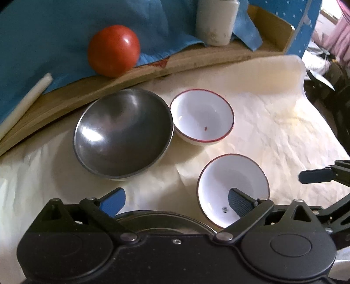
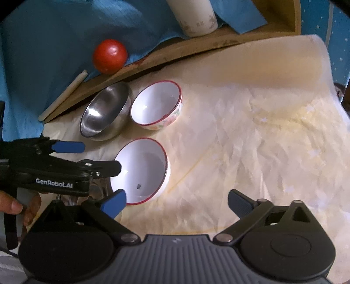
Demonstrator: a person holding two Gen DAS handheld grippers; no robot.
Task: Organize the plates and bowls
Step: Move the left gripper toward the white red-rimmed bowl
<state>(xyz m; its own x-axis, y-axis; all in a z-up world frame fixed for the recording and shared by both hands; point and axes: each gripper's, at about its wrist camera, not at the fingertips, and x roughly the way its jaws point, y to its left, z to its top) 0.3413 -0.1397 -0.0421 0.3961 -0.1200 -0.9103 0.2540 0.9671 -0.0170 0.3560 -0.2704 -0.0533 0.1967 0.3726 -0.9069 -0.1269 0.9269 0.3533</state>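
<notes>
Three bowls sit on cream paper (image 1: 273,131). A steel bowl (image 1: 123,133) (image 2: 105,113) is beside a red-rimmed white bowl (image 1: 202,115) (image 2: 156,104) with a floral outside. A second red-rimmed white bowl (image 1: 233,190) (image 2: 142,170) lies nearer. My left gripper (image 1: 177,201) (image 2: 101,157) is open, and its black finger reaches over that near bowl's left rim without gripping it. My right gripper (image 2: 177,202) is open over bare paper, its blue finger (image 2: 114,202) just at the near bowl's front rim. One of its fingers (image 1: 317,175) shows in the left wrist view.
A wooden board (image 2: 175,54) runs along the back with a red tomato (image 1: 113,52) (image 2: 110,56), a white cup (image 1: 215,21) (image 2: 194,17), a blue cloth (image 1: 65,32) and a pale stick (image 2: 63,96). A round metal item (image 1: 161,219) lies partly hidden under the left gripper. A hand (image 2: 13,205) holds that gripper.
</notes>
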